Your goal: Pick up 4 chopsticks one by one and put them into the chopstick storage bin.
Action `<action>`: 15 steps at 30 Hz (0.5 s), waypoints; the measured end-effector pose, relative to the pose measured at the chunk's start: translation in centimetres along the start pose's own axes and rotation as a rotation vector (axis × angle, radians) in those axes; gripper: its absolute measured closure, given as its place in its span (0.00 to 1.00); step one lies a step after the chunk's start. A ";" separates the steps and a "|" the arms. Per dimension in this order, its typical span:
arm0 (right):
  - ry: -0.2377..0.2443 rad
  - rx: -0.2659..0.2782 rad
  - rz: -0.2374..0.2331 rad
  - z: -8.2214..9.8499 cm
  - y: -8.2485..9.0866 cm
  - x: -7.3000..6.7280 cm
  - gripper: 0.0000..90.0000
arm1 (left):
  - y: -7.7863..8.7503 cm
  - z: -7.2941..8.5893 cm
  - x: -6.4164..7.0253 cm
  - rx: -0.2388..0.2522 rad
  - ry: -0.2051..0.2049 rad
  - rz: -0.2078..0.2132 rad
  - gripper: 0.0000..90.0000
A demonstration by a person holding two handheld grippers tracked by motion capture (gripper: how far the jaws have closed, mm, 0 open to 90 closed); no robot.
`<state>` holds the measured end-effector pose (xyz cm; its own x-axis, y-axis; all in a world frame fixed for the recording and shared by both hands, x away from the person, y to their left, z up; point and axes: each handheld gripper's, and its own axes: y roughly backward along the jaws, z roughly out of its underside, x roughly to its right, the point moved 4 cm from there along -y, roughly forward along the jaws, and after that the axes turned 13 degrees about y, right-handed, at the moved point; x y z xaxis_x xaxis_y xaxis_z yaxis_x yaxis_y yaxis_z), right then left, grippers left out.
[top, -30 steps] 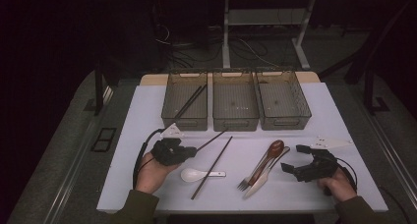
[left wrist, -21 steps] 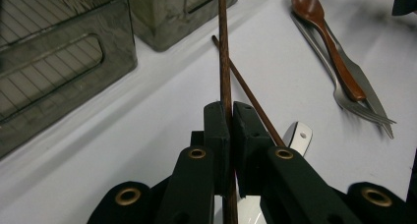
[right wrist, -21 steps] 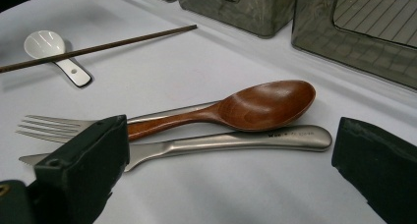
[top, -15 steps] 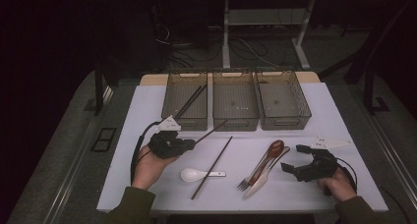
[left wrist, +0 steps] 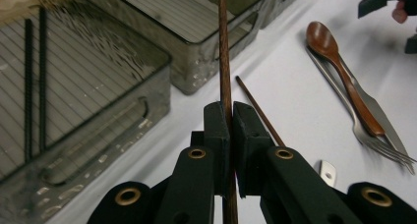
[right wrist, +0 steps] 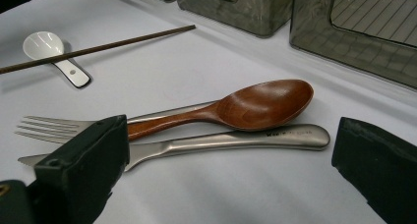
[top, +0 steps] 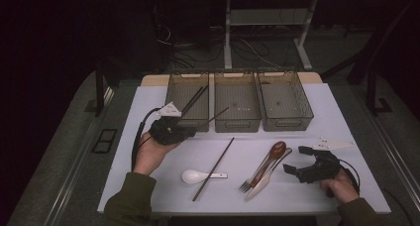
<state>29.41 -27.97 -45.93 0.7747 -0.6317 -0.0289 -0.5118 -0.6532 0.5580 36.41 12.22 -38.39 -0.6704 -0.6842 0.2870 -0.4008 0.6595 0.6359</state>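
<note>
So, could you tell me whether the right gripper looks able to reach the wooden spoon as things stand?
Probably yes: the right gripper is open, and the wooden spoon lies close ahead atop the fork and knife, with nothing between.

Dim, dark-edged high view with only the white table (top: 341, 122) lit; gripper views brighter, near fingers soft.

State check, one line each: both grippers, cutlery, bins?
left gripper: shut on the held chopstick, lifted off the table.
right gripper: open, nothing between the jaws, by the cutlery.
second chopstick: flat on the table.
white spoon: flat, bowl up.
wooden spoon: lying across fork and knife.
left bin: holds two dark chopsticks.
</note>
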 end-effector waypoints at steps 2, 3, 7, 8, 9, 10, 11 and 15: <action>-0.002 0.000 0.000 0.0 0.0 0.0 0.01 | -0.1 -0.4 -0.2 0.004 0.008 0.001 0.94; -0.002 0.000 0.000 0.0 0.0 0.0 0.01 | -0.1 -0.5 -0.4 0.004 0.005 0.002 0.94; -0.004 0.000 -0.001 0.0 0.0 0.0 0.01 | -0.2 -1.2 -1.0 0.000 0.003 -0.010 0.94; -0.004 0.000 -0.001 0.0 0.0 0.0 0.01 | -0.3 -1.4 -1.2 0.000 -0.002 -0.013 0.94; -0.008 -0.003 -0.003 0.0 0.0 -0.1 0.01 | -0.3 -1.5 -1.4 0.000 0.002 -0.016 0.94; -0.005 -0.001 -0.002 0.0 0.0 0.0 0.01 | -0.4 -1.7 -1.6 0.002 0.005 -0.017 0.94; -0.011 -0.004 -0.004 0.0 0.0 -0.1 0.01 | -0.5 -1.8 -1.7 0.008 0.011 -0.021 0.94; -0.004 0.000 -0.002 0.0 0.0 0.0 0.01 | -0.8 -2.4 -2.8 -0.006 0.014 -0.051 0.94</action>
<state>29.41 -27.94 -45.96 0.7740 -0.6323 -0.0336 -0.5103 -0.6543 0.5582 40.12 12.80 -37.95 -0.6406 -0.7210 0.2643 -0.4304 0.6221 0.6540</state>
